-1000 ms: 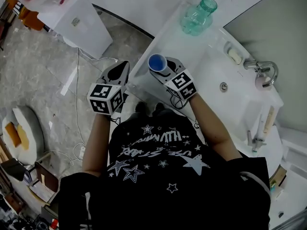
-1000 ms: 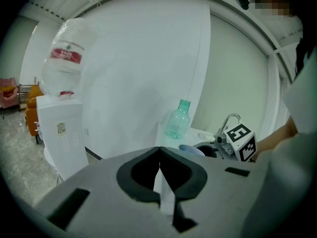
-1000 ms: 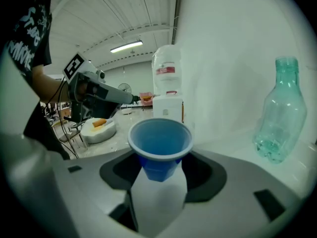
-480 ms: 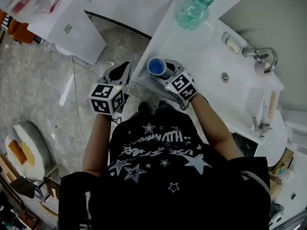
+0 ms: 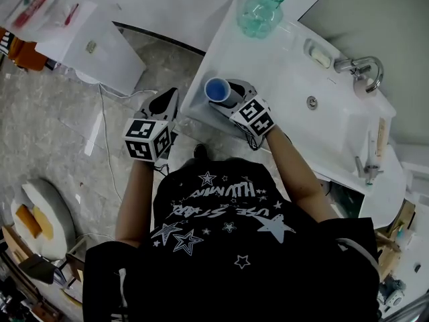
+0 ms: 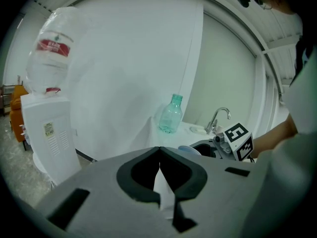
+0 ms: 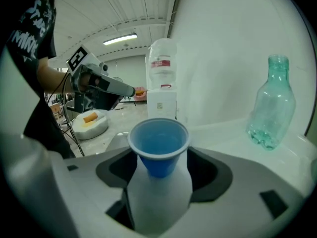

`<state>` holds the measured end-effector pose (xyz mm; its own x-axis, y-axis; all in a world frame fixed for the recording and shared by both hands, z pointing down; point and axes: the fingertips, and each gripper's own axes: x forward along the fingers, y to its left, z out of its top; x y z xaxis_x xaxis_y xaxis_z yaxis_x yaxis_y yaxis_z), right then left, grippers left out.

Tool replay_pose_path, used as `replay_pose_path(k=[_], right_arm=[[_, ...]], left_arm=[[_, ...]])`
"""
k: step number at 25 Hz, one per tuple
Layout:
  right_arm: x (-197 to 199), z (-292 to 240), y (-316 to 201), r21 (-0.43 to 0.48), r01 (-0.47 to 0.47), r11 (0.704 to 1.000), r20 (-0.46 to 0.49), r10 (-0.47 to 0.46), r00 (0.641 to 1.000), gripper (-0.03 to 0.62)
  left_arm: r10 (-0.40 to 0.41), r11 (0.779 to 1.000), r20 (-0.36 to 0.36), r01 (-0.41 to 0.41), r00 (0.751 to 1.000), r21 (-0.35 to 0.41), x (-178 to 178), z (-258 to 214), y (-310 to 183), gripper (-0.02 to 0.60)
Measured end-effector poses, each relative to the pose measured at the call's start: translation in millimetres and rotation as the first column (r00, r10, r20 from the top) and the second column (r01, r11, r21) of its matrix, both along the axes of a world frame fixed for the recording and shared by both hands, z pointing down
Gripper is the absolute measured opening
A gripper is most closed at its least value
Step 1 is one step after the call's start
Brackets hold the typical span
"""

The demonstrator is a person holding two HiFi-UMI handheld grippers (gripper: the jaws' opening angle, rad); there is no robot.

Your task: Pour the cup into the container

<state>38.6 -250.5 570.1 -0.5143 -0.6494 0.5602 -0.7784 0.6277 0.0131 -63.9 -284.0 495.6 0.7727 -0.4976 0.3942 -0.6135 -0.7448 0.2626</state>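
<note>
Between the jaws of your right claw [image 7: 158, 165], which have just been opening, the blue cup [image 7: 159, 142] shows a blue inside, but you cannot tell whether any liquid lies in it. In the head view that claw covers the cup's lower wall. Seen from your left claw [image 6: 159, 150], its own grey body hides all but a sliver of the cup's rim. Beyond that claw, the print on the water jug [image 6: 49, 48] is too small to read.
</note>
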Motion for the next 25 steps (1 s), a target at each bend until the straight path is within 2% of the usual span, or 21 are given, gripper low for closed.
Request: replay_pose_path(k=[2, 10, 15, 23, 25], right_arm=[[4.9, 1.2, 6.8, -0.014, 0.013, 1.0, -0.012, -0.013, 1.0, 0.334], [29.0, -15.6, 42.4, 0.004, 0.003, 1.0, -0.023, -0.003, 1.0, 0.325], [42.6, -46.3, 67.3, 0.074, -0.03, 0.997, 0.028, 0.028, 0.999, 0.217], [45.7, -84.7, 110.4, 0.128, -0.048, 0.991, 0.079, 0.038, 0.996, 0.008], [44.9, -90.2, 123.3, 0.132, -0.036, 0.991, 0.09, 0.024, 0.996, 0.008]], left_arm=[[-0.018, 1.0, -0.003, 0.018, 1.0, -0.001, 2.9, -3.2, 3.9, 0.009], [-0.076, 0.997, -0.001, 0.076, 0.997, 0.006, 10.8, -15.3, 37.4, 0.009], [-0.092, 0.996, -0.012, 0.092, 0.996, 0.019, 23.2, -22.7, 67.4, 0.009], [-0.088, 0.995, -0.031, 0.09, 0.996, 0.054, 40.1, -38.8, 115.0, 0.009], [-0.089, 0.994, -0.035, 0.091, 0.995, 0.062, 42.8, -41.2, 126.0, 0.009]])
